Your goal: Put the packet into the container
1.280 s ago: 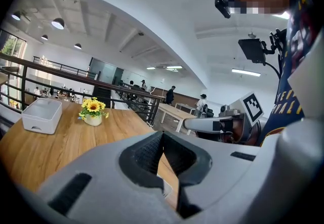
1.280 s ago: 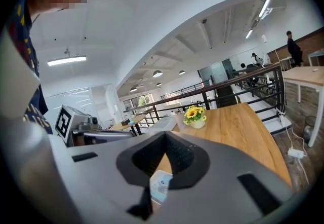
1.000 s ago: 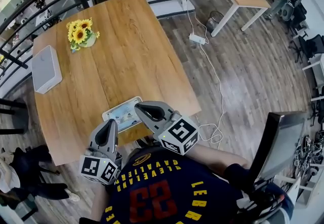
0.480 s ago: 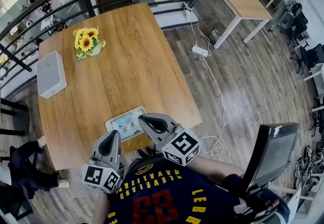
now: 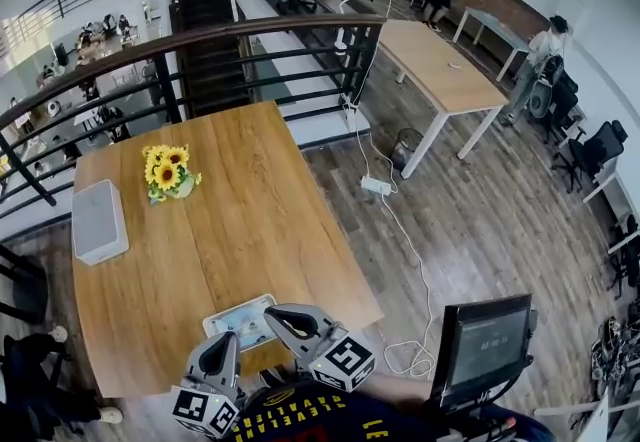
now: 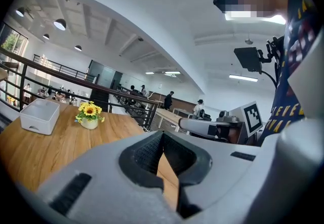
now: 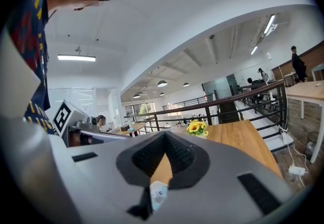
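The packet, a flat light-coloured pouch with a picture on it, lies near the front edge of the wooden table. The white container stands at the table's far left; in the left gripper view the container sits beyond my jaws. My left gripper hovers just in front of the packet, its jaws shut and empty. My right gripper hangs over the packet's right end, also shut. A bit of the packet shows below its closed jaws, not held.
A vase of sunflowers stands near the container. A black railing runs behind the table. A monitor stands at the lower right. A cable with a power strip lies on the floor. Another table and people are farther back.
The head view has tilted upward and pulled back, so the table and grippers sit lower and smaller in frame. Both grippers keep their places by the packet, which has not moved.
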{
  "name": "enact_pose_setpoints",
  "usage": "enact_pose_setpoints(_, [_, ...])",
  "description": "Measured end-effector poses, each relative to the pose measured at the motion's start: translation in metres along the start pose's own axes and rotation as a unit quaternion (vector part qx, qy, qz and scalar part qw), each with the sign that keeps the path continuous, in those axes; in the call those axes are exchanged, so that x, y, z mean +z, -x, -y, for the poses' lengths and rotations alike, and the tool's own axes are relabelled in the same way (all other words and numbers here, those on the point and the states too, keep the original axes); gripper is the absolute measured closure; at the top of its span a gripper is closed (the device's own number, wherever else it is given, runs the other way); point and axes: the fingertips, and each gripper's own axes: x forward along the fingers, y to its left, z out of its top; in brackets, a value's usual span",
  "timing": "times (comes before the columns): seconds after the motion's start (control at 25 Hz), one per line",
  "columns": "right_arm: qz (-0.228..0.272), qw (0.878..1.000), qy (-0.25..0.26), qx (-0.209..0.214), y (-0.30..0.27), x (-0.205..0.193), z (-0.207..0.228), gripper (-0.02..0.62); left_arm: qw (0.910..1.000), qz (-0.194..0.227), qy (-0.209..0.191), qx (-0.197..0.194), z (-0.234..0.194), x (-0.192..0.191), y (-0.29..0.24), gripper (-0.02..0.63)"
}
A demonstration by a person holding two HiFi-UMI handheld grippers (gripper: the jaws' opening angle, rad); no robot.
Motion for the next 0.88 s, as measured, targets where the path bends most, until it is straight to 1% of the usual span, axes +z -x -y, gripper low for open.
enact_pose_setpoints(0.12, [0.006,1.000,0.012,0.006,0.002,0.003,-0.002,0.583,0.9999,0.004,-0.008,-0.005,0.003,-0.002,-0.002,0.597])
enact_pose_setpoints(0.24, [0.008,1.000,0.013,0.006,0.003,0.004,-0.007,0.583,1.0000,0.003,-0.008,-0.002,0.003,0.001,0.002,0.597])
enact_pose_setpoints(0.36, [0.011,1.000,0.017,0.005,0.002,0.001,-0.010,0.583,1.0000,0.004,-0.006,-0.002,-0.001,-0.006,0.005,0.597])
enact_pose_setpoints(0.76, [0.012,1.000,0.016,0.007,0.001,0.007,-0.011,0.583,1.0000,-0.002,-0.003,-0.007,-0.002,-0.009,0.004,0.597])
enact_pose_setpoints(0.88, [0.013,1.000,0.013,0.005,0.002,0.010,-0.007,0.583,0.9999,-0.006,-0.012,-0.005,0.001,-0.004,0.001,0.597])
